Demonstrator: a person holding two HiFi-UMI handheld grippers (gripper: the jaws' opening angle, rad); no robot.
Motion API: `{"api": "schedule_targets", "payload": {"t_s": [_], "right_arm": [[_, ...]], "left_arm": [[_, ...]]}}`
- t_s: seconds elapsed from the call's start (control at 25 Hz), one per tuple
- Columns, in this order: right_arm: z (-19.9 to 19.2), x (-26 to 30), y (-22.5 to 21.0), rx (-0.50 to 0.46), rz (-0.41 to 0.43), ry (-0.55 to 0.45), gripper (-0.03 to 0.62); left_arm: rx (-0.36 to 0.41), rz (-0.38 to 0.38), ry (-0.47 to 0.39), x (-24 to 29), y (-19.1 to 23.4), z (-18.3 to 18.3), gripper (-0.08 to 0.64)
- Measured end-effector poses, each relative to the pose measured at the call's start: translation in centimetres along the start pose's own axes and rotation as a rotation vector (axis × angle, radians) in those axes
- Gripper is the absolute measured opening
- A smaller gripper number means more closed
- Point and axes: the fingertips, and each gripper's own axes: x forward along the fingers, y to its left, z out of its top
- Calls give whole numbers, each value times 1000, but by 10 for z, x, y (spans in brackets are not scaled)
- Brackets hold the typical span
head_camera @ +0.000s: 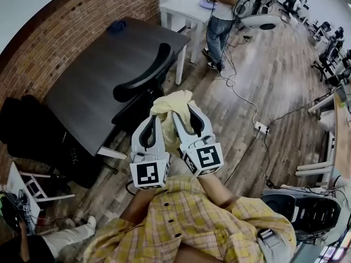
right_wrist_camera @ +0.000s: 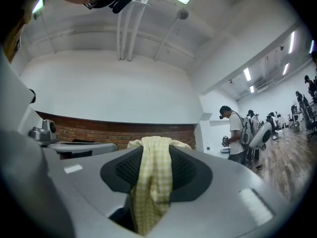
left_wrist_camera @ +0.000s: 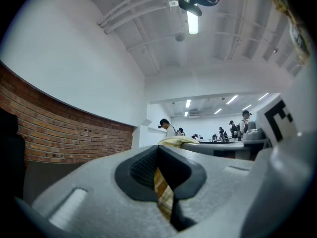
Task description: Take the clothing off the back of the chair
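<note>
A pale yellow checked garment (head_camera: 171, 104) is bunched between my two grippers, just right of the black office chair (head_camera: 143, 73) and lower than its curved backrest. In the head view my left gripper (head_camera: 156, 119) and right gripper (head_camera: 185, 109) stand side by side with the cloth running into both. In the left gripper view a narrow strip of checked cloth (left_wrist_camera: 163, 192) is pinched in the left gripper (left_wrist_camera: 161, 180). The right gripper view has a wider fold of the garment (right_wrist_camera: 152, 180) draped over and clamped in the right gripper (right_wrist_camera: 151, 192).
A dark table (head_camera: 93, 81) stands behind the chair along a brick wall (head_camera: 60, 32). A person (head_camera: 220, 23) stands by a white table (head_camera: 184, 10). A power strip (head_camera: 261, 127) and cables lie on the wood floor. Another chair (head_camera: 307, 212) is at lower right.
</note>
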Motion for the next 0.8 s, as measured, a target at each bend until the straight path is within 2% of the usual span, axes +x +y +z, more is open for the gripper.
{"api": "schedule_targets", "payload": {"t_s": [0.8], "right_arm": [[-2, -8, 2, 16, 8, 10, 155]], "left_arm": [[-1, 16, 8, -2, -2, 1, 2]]}}
